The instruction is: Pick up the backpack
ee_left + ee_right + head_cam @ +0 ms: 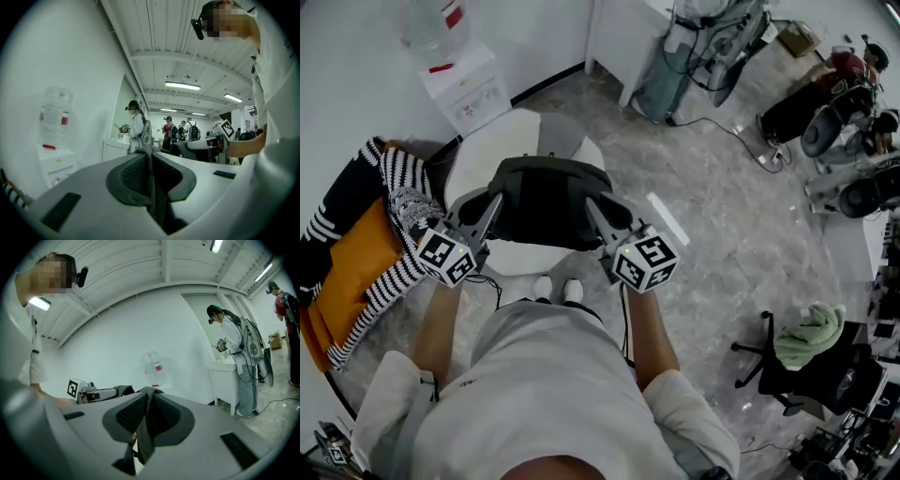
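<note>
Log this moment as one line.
left tongs: shut on backpack | right tongs: shut on backpack | backpack: held over white table

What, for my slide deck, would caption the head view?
Left gripper and right gripper, both shut on a dark backpack, hold it over a white table.

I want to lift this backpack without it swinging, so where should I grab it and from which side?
By its top corners, one gripper on each, coming in level from the person's side. The backpack hangs wide and flat between the left gripper and right gripper; each is shut on a thin dark strap, which fits the jaws where the bulky body likely would not.
</note>
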The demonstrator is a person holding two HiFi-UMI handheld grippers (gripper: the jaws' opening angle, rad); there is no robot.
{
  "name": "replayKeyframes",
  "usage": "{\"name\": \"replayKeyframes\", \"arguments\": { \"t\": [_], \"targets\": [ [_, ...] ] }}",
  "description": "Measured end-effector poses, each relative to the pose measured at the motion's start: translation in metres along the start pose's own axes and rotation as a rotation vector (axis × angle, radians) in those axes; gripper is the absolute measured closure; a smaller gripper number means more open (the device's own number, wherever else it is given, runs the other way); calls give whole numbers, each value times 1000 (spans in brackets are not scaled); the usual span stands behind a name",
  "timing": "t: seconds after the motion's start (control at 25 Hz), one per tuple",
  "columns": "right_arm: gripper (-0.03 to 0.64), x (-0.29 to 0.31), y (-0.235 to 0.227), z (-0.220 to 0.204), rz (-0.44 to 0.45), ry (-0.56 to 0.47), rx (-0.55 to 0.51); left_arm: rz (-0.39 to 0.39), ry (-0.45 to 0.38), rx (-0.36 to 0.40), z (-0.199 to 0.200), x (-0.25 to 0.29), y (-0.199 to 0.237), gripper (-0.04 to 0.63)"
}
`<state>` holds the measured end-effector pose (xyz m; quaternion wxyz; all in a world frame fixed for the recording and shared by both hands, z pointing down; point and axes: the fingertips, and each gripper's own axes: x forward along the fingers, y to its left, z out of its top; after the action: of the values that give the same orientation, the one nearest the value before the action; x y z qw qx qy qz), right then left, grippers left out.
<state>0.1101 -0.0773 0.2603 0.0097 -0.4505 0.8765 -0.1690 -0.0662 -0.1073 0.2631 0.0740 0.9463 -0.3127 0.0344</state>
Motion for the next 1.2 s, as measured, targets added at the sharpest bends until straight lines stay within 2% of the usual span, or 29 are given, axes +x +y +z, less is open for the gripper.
{"name": "replayKeyframes", "arguments": {
  "t": [0.48, 0.76, 1.2],
  "targets": [
    [565, -21, 18, 41, 14, -62, -57, -34, -67, 68, 46, -8, -19, 561],
    [565, -32, 26, 73, 31, -112, -82, -56, -127, 80, 82, -10, -31, 561],
    [565, -26, 34, 114, 44, -165, -139, -81, -215, 111, 125, -8, -25, 561]
  ]
}}
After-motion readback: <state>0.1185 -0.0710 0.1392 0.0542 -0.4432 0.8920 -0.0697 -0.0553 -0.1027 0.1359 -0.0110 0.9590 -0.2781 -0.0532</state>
